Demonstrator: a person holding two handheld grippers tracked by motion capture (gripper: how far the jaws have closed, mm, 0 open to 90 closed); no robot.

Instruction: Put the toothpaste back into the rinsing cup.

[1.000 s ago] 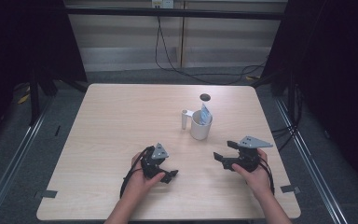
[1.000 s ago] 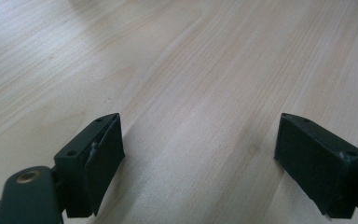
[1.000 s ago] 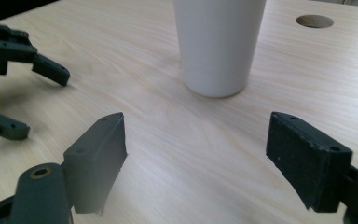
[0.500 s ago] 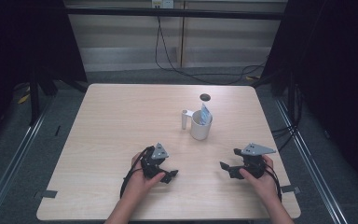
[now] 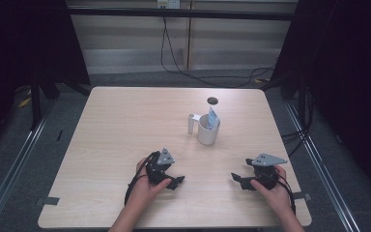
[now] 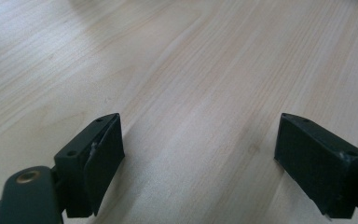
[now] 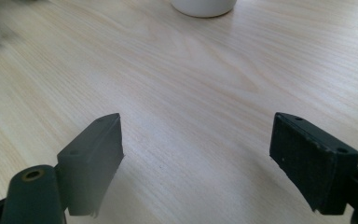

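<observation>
My left gripper (image 5: pixel 175 182) rests low over the wood near the table's front edge, held in a hand and pointing right. In the left gripper view, the left gripper (image 6: pixel 200 128) has its jaws wide apart over bare wood. My right gripper (image 5: pixel 237 180) sits at the front right and points left toward the other one. In the right gripper view, the right gripper (image 7: pixel 196 126) stands open with nothing between its jaws. A white mug (image 5: pixel 207 130) with a blue-and-white packet (image 5: pixel 213 118) standing in it is at mid table, beyond both grippers. The mug's base (image 7: pixel 204 6) shows ahead of the right jaws.
A small white cylinder (image 5: pixel 192 123) stands upright just left of the mug. A dark round disc (image 5: pixel 212 100) lies farther back. The wooden table (image 5: pixel 125 125) has dark floor and metal rails around it, with cables behind.
The right hand has drawn its gripper toward the near edge, slightly right and lower. The left hand and the mug have stayed put.
</observation>
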